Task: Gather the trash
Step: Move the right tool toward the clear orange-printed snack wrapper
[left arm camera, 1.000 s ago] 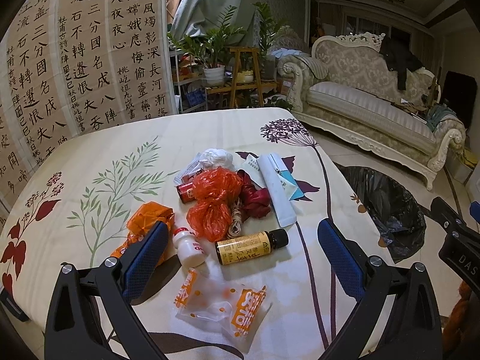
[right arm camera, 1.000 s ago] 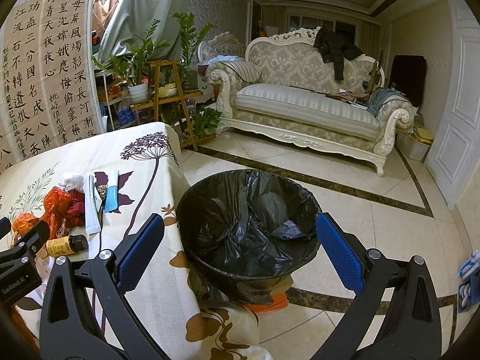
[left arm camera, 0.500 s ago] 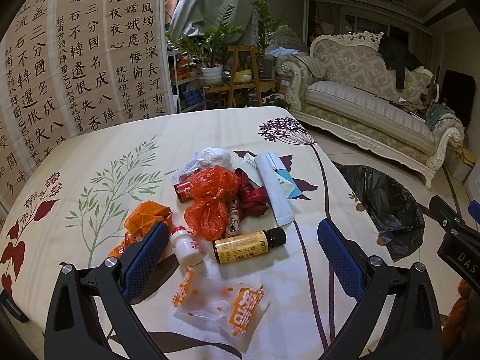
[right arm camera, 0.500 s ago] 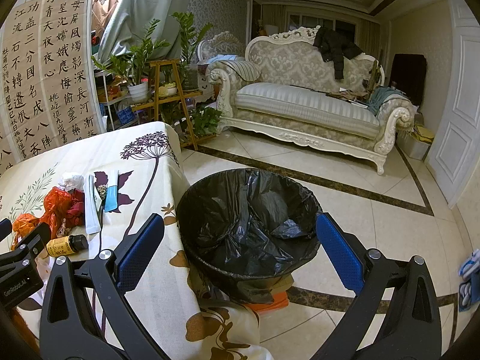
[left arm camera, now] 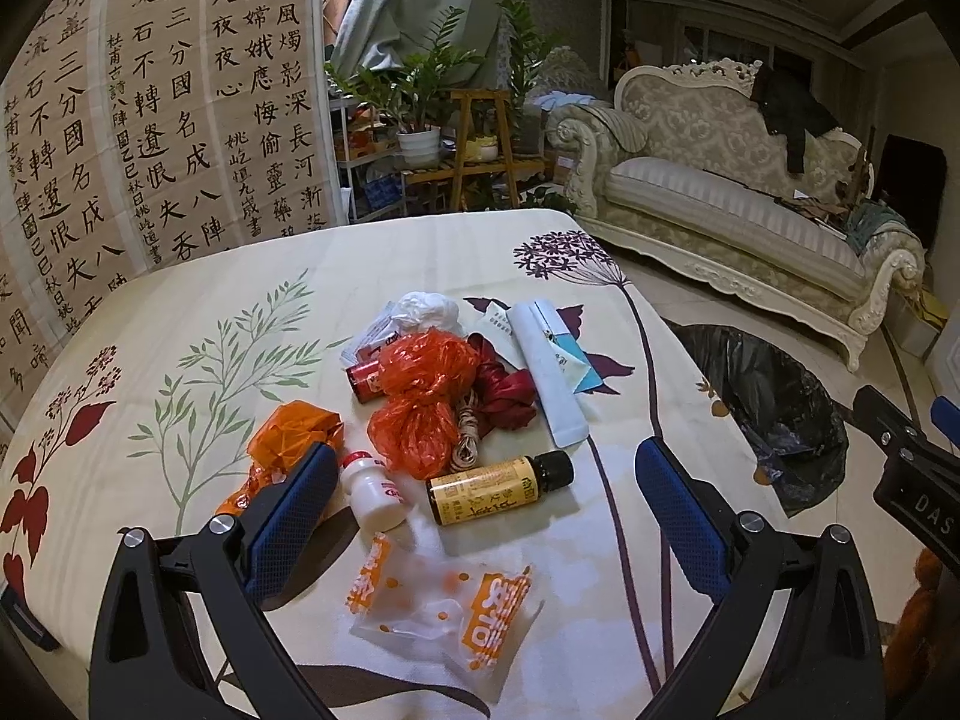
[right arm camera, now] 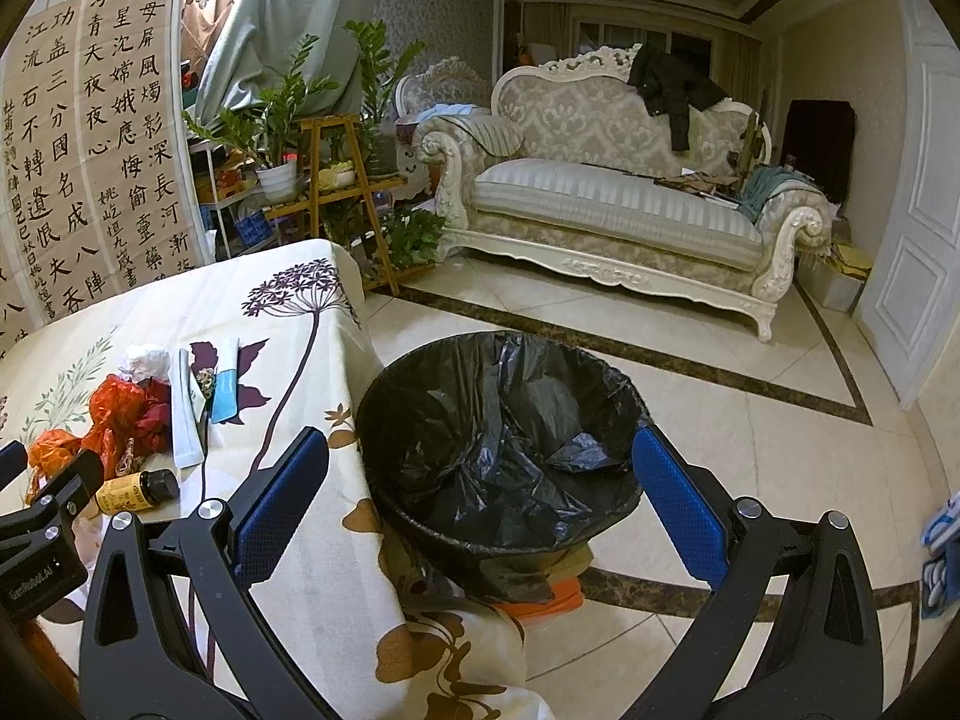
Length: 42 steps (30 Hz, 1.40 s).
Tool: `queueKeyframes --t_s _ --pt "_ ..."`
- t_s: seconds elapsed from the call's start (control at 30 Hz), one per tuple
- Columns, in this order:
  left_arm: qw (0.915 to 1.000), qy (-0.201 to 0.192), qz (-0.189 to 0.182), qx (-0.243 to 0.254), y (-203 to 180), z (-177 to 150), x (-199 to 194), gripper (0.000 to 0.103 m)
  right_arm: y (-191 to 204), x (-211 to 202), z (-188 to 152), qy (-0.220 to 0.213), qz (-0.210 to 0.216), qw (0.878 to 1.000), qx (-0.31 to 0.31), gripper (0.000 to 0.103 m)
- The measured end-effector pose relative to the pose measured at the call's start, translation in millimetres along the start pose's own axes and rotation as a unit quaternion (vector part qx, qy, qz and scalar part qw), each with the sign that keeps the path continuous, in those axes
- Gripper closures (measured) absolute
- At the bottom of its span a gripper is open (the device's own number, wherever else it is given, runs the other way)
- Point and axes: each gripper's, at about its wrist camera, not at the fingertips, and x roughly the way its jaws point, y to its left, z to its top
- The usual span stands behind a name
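Trash lies in a pile on the floral tablecloth [left arm camera: 198, 312]: a clear orange-printed wrapper [left arm camera: 444, 606], a brown bottle with a yellow label [left arm camera: 498, 489], a small white bottle [left arm camera: 375, 492], crumpled orange plastic [left arm camera: 423, 402], an orange wrapper [left arm camera: 294, 438] and a long white pouch [left arm camera: 549, 378]. My left gripper [left arm camera: 477, 504] is open above the near part of the pile, holding nothing. My right gripper [right arm camera: 480, 492] is open and empty above the black-lined trash bin [right arm camera: 504, 438], which stands on the floor by the table's right edge.
A red can [left arm camera: 363, 378], dark red wrapper [left arm camera: 504, 390], string [left arm camera: 465, 444] and white tissue [left arm camera: 429, 312] lie in the pile. A sofa [right arm camera: 612, 204] and plant stand [right arm camera: 336, 180] stand behind. The bin also shows in the left wrist view [left arm camera: 774, 396].
My left gripper has drifted slightly forward over the pile. The right gripper has hardly moved. Both stay open.
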Motion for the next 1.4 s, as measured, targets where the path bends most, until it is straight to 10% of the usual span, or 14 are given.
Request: queueKeyframes --t_s 0.33,0.47,0.6,1.4 --pt "0.9997 0.014 0.008 -0.015 39 -2 -3 0.007 32 1 -11 0.028 0.044 0.999 -0.01 0.006" --pt "0.9993 0.015 0.027 -0.022 63 -6 -7 0.008 46 3 -16 0.047 0.063 0.997 -0.02 0.022" --pt "0.9986 0.028 0.03 -0.035 84 -14 -9 0.031 53 5 -16 0.057 0.074 0.995 -0.03 0.022" --pt "0.9976 0.055 0.018 -0.037 98 -40 -12 0.031 79 -2 -29 0.085 0.117 0.988 -0.05 0.022"
